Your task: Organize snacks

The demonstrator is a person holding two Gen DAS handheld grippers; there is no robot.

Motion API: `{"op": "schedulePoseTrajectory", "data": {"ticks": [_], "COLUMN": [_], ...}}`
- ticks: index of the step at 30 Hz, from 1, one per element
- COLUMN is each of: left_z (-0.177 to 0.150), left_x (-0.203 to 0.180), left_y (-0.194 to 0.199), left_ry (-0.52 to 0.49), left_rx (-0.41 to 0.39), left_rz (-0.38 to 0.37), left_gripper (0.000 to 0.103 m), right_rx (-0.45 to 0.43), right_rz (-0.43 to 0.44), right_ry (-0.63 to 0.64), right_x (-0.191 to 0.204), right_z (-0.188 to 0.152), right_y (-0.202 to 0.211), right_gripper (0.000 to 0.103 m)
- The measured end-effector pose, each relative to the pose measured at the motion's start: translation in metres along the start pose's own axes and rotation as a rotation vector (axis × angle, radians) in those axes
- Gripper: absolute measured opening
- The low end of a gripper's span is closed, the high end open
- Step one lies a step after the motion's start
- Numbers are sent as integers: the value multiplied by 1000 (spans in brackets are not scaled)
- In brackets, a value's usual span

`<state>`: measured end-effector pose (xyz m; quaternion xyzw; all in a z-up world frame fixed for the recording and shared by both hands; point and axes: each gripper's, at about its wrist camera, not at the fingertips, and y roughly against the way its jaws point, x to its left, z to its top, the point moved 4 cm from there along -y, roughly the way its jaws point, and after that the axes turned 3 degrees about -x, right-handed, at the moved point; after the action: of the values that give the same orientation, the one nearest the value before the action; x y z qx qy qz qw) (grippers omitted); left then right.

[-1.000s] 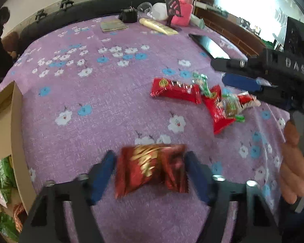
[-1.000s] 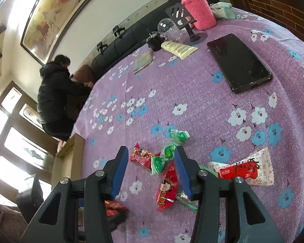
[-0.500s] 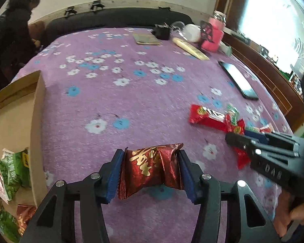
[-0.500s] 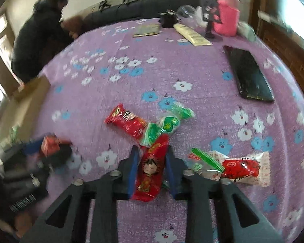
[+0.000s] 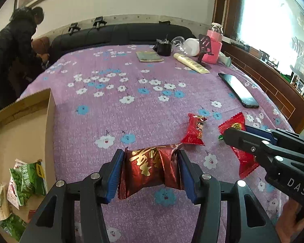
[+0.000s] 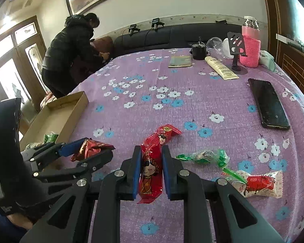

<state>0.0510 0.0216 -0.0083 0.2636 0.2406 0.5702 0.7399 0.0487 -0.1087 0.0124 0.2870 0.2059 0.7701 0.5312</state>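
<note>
Snacks: two held, others loose on purple flowered cloth [image 6: 192, 109]
Left gripper [image 5: 151, 169]: clamped on dark red gold-lettered packet [image 5: 150, 168], beside cardboard box [image 5: 50, 109]
Right gripper [image 6: 151, 171]: closed on red cartoon-figure packet [image 6: 152, 162]
Green-wrapped candy [image 6: 204, 155]: lying near right gripper

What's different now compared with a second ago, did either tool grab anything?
The right tool has just closed on the red doll snack, which lay among the loose snacks with the tool open around them. The left tool tightened a little on the dark red packet it already held, swinging toward the box. The phone and pink bottle stayed put.
</note>
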Motion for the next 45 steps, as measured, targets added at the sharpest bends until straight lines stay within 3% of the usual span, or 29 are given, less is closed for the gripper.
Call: {"op": "schedulePoseTrajectory", "data": {"ticks": [45], "left_z": [4], "left_x": [-2], "left_y": [7], "left_ry": [-30], "left_rx": [-44], "left_rz": [27], "left_gripper": [56], "right_rx": [-16], "right_rz": [-11], "right_ry": [4], "right_x": [1], "right_z": [-1], "right_y": [-1], "right_gripper": [18]}}
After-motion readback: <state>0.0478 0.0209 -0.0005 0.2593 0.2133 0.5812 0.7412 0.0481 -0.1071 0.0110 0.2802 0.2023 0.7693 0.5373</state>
